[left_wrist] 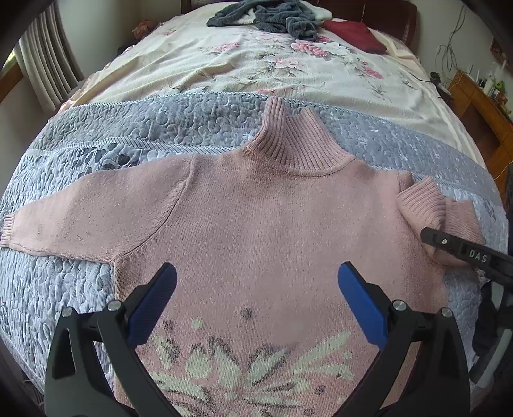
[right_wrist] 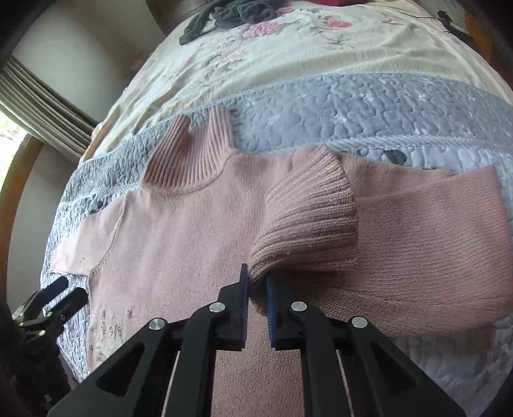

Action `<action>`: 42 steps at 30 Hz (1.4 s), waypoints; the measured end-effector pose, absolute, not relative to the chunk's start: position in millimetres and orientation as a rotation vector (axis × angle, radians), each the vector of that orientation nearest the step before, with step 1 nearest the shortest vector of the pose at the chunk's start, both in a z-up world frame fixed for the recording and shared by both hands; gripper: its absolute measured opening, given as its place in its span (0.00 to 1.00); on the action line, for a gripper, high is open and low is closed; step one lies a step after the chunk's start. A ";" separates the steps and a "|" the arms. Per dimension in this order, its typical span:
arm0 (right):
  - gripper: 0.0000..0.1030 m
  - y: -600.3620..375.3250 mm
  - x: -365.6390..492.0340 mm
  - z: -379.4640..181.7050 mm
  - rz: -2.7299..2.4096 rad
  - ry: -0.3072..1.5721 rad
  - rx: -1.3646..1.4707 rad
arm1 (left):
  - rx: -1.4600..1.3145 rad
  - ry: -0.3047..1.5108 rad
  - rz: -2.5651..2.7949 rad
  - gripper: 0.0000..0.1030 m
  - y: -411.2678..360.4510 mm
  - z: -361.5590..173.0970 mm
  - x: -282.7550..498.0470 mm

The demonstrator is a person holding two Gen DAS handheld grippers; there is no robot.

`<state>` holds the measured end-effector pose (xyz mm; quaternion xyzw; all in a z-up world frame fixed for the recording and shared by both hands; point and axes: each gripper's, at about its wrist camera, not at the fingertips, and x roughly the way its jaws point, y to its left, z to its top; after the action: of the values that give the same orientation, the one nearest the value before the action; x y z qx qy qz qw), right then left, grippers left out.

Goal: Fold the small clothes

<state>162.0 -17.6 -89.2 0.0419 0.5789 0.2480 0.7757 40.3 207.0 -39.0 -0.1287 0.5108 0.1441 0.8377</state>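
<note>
i see the sweater (left_wrist: 256,224) lying flat on the grey quilt (left_wrist: 128,134), collar (left_wrist: 295,141) pointing away from me, hem toward me, so its long axis across the sleeves runs left to right. my right gripper (right_wrist: 256,282) has its jaws pinched nearly together on the ribbed cuff (right_wrist: 307,224) of the right sleeve, which is already doubled back so the cuff sits over the right shoulder, just beside the collar. my left gripper (left_wrist: 256,298) hangs above the lower chest with its jaws spread wide, holding nothing. the left sleeve (left_wrist: 80,224) is stretched straight out to the left, its cuff near the quilt's edge, and it lies left and ahead of the left gripper, which is plainly the nearer one. i judge the coming move turns on carrying the right cuff further leftward across the chest; the body there is bare and flat. the floral sheet (left_wrist: 256,64) and dark clothes (left_wrist: 266,16) beyond are well apart.
</note>
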 end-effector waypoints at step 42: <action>0.31 -173.8 134.1 -54.1 0.371 1.200 0.193 | -0.382 1.144 -0.024 0.14 107.9 -88.7 137.9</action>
<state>134.1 -173.8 -54.1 0.0902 0.5604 0.1734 0.8048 137.9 107.9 -88.7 -0.1798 0.5379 -0.0115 0.8235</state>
